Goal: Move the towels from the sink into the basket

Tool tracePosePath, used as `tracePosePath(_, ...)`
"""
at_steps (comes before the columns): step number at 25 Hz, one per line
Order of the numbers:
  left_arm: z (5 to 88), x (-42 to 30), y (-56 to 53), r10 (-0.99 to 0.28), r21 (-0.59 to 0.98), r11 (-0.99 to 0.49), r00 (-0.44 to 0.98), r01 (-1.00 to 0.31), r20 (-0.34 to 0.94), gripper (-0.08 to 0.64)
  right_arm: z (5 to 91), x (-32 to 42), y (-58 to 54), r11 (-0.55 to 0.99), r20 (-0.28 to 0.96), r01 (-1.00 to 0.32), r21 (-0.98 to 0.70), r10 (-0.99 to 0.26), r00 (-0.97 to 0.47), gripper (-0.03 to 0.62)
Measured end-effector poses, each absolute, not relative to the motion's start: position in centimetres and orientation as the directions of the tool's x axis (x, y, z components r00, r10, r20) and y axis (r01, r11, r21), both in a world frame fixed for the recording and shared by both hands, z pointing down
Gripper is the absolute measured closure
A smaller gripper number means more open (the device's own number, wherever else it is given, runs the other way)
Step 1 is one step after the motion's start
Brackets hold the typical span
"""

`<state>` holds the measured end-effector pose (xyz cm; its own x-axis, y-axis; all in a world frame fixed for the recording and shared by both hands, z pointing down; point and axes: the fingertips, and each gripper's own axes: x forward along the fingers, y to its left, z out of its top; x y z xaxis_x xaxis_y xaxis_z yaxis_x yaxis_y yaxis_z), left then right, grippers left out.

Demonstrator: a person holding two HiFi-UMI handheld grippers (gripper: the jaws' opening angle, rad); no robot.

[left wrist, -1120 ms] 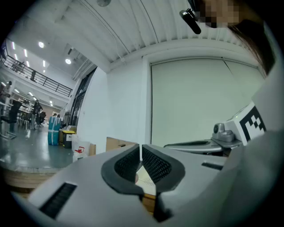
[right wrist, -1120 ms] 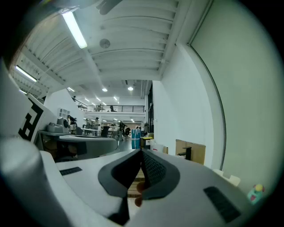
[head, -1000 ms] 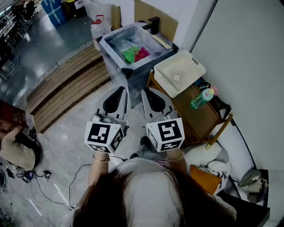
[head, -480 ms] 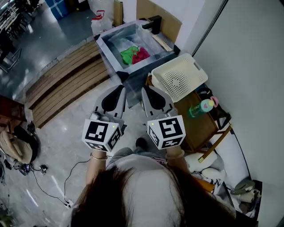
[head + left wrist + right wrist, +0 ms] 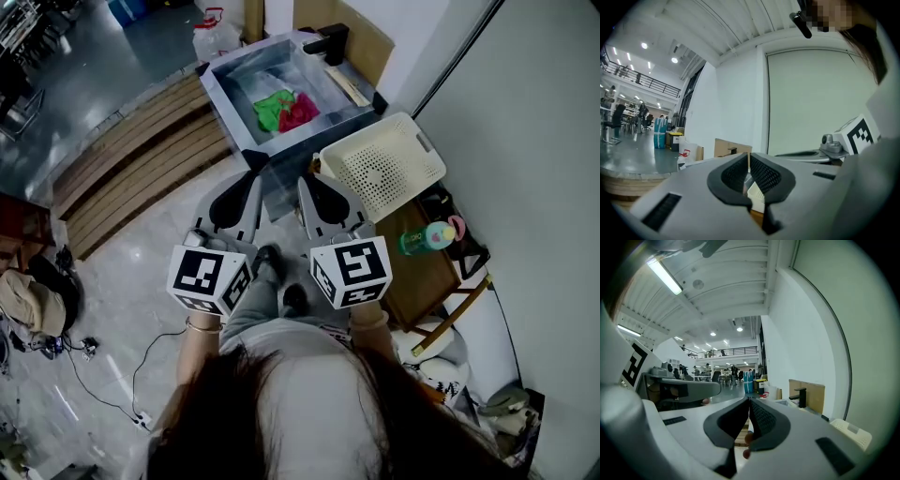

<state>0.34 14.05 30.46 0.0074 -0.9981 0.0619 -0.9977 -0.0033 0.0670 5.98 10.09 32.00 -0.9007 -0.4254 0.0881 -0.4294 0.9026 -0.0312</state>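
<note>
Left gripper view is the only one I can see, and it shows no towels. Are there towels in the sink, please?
Observer: Yes. The head view shows a green cloth towel and a red cloth towel lying side by side in the grey metal sink.
Operator: And the basket, is something inside it already?
Observer: No. The white perforated plastic basket stands to the right of the sink and holds nothing.
Operator: Does the right gripper carry anything?
Observer: No. In its own view, the right gripper has its jaws together with nothing between them.
</note>
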Motion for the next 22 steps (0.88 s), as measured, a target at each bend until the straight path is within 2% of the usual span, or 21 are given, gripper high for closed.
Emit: tracePosePath(22, 32.1, -9.9, 1.6, -0.992, 0.07, -0.076, 0.083, -0.995, 0.099, 0.549, 35.2, -4.1, -1.6, 0.908, 0.228, -0.42, 0.003, -0.409, -0.883, 0.563)
